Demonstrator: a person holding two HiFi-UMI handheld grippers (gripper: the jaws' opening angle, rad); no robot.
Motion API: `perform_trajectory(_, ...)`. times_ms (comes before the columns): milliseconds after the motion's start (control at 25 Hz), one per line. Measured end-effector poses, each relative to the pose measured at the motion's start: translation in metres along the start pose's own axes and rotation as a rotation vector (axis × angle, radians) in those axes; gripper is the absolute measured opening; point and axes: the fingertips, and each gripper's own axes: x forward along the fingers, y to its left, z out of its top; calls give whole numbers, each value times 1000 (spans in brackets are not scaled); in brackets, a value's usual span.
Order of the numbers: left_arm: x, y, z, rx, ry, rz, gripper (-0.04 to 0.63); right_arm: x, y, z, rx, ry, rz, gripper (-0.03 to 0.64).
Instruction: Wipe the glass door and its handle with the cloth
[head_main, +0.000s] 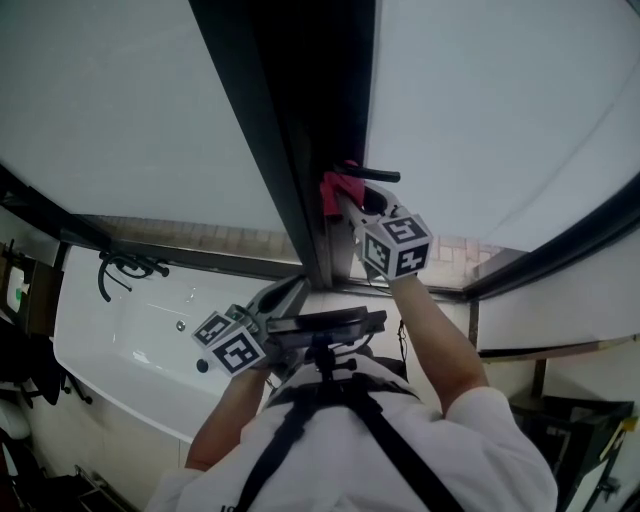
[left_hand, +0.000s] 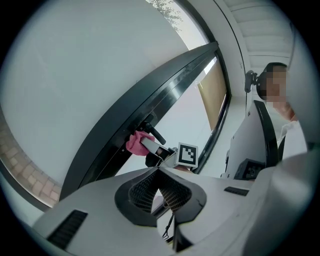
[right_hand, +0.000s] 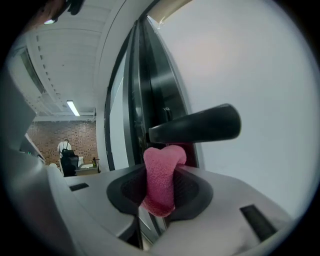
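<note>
The glass door has a dark frame (head_main: 290, 150) with pale glass (head_main: 500, 110) to its right. Its black lever handle (head_main: 375, 175) sticks out from the frame. My right gripper (head_main: 342, 200) is raised to the handle and shut on a pink cloth (head_main: 332, 190). In the right gripper view the cloth (right_hand: 161, 180) stands up between the jaws, its top just under the handle (right_hand: 197, 125). My left gripper (head_main: 290, 298) hangs lower, near the frame's foot, shut with nothing in it. From the left gripper view the cloth (left_hand: 136, 142) and handle (left_hand: 154, 132) lie ahead.
A white tub-like basin (head_main: 130, 340) with a black fitting (head_main: 125, 268) lies at the lower left. A second dark frame bar (head_main: 560, 250) runs at the right. Far behind, a person (right_hand: 66, 155) stands by a brick wall.
</note>
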Motion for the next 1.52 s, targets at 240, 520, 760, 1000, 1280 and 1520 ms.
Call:
perform_trajectory(240, -2, 3, 0, -2, -3, 13, -8, 12, 4, 4, 18, -29, 27, 109)
perform_trajectory(520, 6, 1, -4, -5, 8, 2, -8, 1, 3, 15, 9, -55, 44, 109)
perform_trajectory(760, 16, 3, -4, -10, 23, -15, -8, -8, 3, 17, 28, -58, 53, 109)
perform_trajectory(1000, 20, 3, -4, -14, 30, -27, -8, -19, -3, 18, 25, -58, 39, 109)
perform_trajectory(1280, 22, 2, -4, -15, 35, -39, -8, -37, -11, 17, 23, -65, 14, 108)
perform_trajectory(1520, 25, 1, -6, -16, 48, -43, -8, -60, -23, 17, 38, -84, -17, 109)
